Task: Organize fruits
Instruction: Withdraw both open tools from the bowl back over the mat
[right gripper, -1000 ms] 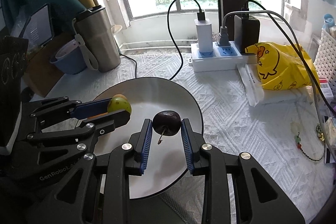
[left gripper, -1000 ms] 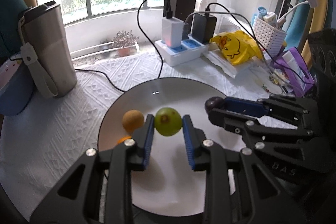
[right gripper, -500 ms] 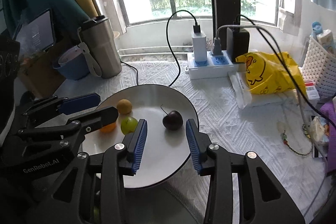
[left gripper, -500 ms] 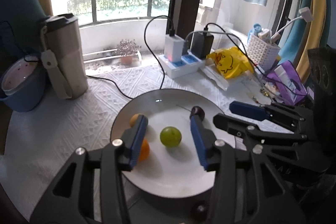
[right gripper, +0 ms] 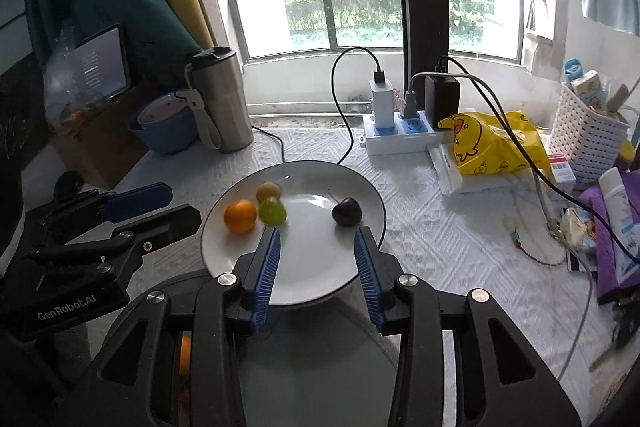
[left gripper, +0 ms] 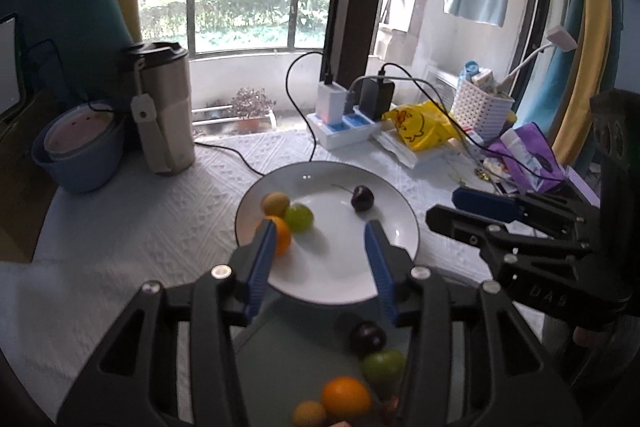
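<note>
A white plate lies on the white tablecloth. On it are a green fruit, an orange, a small tan fruit and a dark cherry. My left gripper is open and empty, raised above the plate's near edge. My right gripper is open and empty, also raised above the near edge. A grey-green container below the left gripper holds a dark fruit, a green fruit, an orange and a tan fruit.
A steel tumbler and a blue bowl stand at the back left. A power strip with chargers and cables, a yellow duck bag and a white basket lie at the back right.
Both grippers let go of their fruit, the left the green one and the right the cherry. Both opened wider and pulled back and up from the plate.
</note>
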